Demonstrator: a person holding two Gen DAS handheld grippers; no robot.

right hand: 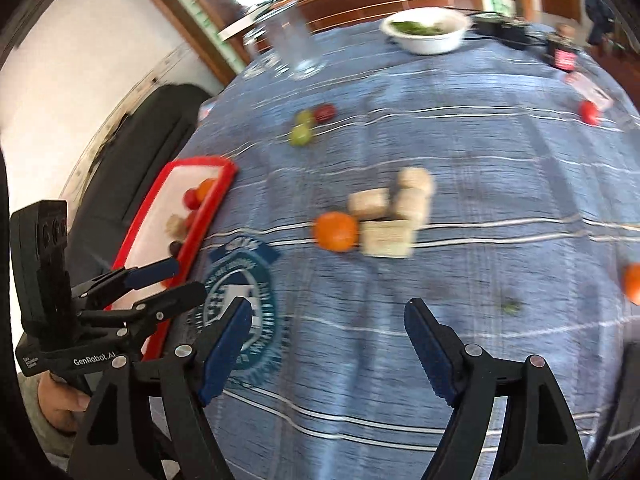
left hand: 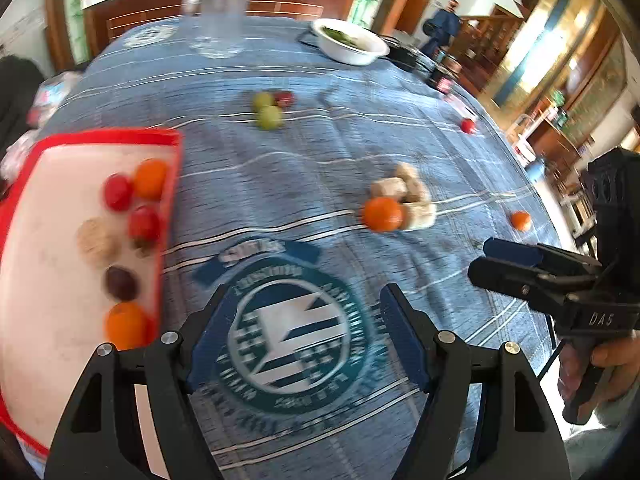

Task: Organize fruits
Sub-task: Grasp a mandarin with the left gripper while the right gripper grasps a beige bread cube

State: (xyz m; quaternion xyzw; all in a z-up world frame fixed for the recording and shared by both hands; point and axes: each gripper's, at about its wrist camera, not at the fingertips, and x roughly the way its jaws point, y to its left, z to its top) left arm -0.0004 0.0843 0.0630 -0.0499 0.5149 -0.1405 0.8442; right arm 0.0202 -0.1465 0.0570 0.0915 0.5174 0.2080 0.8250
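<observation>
A red-rimmed white tray [left hand: 170, 184] [right hand: 218, 196] at the left holds several fruits: oranges [left hand: 150, 178], red ones [left hand: 118, 192], a dark one [left hand: 120, 282]. On the blue cloth an orange [left hand: 382, 214] [right hand: 335, 231] touches beige blocks [left hand: 408, 196] [right hand: 384, 216]. Farther back lie two green fruits [left hand: 268, 117] [right hand: 301, 134] with a red one [left hand: 284, 98] [right hand: 324, 112]. To the right are a red fruit [left hand: 468, 125] [right hand: 589, 113] and a small orange [left hand: 520, 220] [right hand: 634, 282]. My left gripper [left hand: 308, 320] [right hand: 184, 280] hangs open beside the tray's near corner. My right gripper [right hand: 328, 328] [left hand: 480, 260] is open over bare cloth.
A white bowl [left hand: 348, 46] [right hand: 424, 34] with greens and a clear glass [left hand: 218, 20] [right hand: 292, 44] stand at the far side. Small jars [left hand: 444, 76] sit near the far right edge. A dark chair [right hand: 132, 152] stands left of the table. A person [left hand: 442, 26] is in the background.
</observation>
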